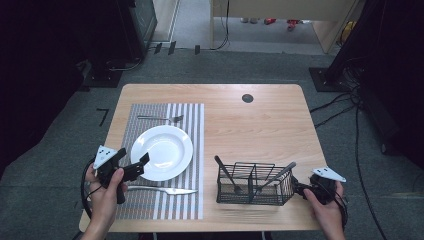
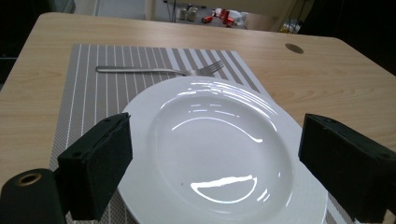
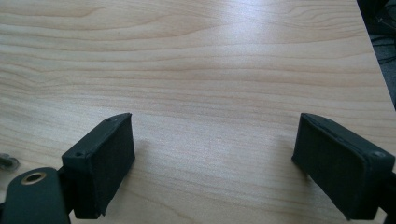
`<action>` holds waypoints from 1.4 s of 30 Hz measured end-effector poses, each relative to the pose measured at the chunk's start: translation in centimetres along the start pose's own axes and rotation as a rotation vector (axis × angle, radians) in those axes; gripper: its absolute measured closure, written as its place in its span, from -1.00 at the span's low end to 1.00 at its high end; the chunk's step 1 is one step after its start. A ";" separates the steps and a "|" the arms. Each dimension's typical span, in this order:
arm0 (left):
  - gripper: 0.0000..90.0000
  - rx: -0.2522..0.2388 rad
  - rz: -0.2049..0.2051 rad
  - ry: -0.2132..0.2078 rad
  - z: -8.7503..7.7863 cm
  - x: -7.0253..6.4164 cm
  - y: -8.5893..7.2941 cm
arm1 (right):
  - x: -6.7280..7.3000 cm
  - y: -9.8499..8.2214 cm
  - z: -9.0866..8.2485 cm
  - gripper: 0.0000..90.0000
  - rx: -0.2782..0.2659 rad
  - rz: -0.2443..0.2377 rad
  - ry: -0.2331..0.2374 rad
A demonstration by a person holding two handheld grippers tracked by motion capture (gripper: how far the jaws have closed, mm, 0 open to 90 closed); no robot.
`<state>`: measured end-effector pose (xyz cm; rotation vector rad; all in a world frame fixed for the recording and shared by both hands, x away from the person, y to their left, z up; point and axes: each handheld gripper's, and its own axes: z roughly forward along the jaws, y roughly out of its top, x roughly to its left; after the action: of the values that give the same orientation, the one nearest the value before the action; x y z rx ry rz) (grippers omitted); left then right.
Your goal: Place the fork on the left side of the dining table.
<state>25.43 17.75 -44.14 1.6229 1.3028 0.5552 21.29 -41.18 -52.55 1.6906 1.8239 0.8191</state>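
A white plate [image 1: 161,151] lies on a grey striped placemat [image 1: 150,205] at the table's left. Beyond it lies a fork [image 1: 160,118], and a knife [image 1: 162,190] lies on its near side. My left gripper [image 1: 134,159] is open just left of the plate's near rim. In the left gripper view, the plate [image 2: 219,149] spreads between the open jaws of that gripper [image 2: 215,163], with the fork [image 2: 159,70] behind it. My right gripper [image 1: 302,189] sits at the near right, just right of a black wire caddy [image 1: 255,182]. It [image 3: 215,163] is open over bare wood.
The caddy holds several dark-handled utensils [image 1: 225,172] leaning in its compartments. A round cable hole [image 1: 247,98] sits near the far edge of the wooden table [image 1: 260,125]. The table's right edge [image 3: 373,60] runs close to my right gripper. Cables trail on the floor at right.
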 end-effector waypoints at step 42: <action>-0.77 0.180 0.067 0.126 -4.0 4.9 -9.6 | 0.0 0.0 0.0 -0.73 0.000 0.000 0.000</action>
<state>19.14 23.64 -51.68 1.8087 1.4293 0.6029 21.29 -41.17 -52.55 1.6908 1.8235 0.8187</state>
